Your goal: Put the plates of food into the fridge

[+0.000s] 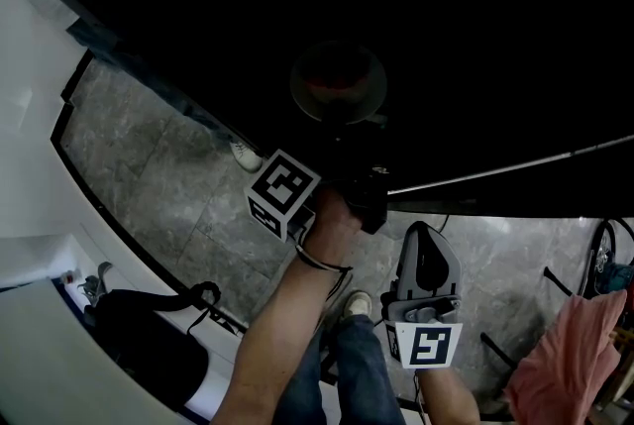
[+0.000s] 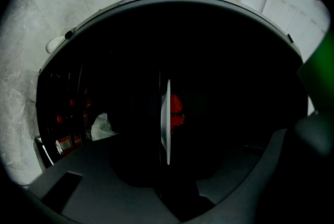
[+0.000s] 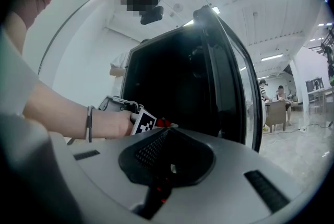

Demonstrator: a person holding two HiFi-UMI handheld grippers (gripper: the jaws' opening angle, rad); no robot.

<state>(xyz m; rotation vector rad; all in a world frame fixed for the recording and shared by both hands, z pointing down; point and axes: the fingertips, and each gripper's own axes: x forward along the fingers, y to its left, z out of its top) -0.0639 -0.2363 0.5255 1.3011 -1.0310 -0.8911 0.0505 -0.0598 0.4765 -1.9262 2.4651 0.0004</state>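
Observation:
A white plate [image 1: 337,81] with red food [image 2: 176,110] is inside the dark fridge [image 1: 446,7]. In the left gripper view the plate [image 2: 167,129] stands edge-on, right on the line of the jaws. My left gripper [image 1: 347,131] reaches into the fridge at the plate's near rim, and its marker cube [image 1: 284,193] is just outside. Its fingers are lost in the dark; the rim shows whole, with no pad seen pressing on it. My right gripper [image 1: 421,233] hangs back over the floor, shut and empty; in its own view the right gripper [image 3: 167,133] points at the fridge opening.
The fridge door [image 3: 229,87] stands open at the right. Bottles and jars [image 2: 65,142] and a white bag [image 2: 102,126] sit deeper in the fridge, left of the plate. On the stone floor lie a black backpack [image 1: 149,339] and a pink cloth [image 1: 575,354].

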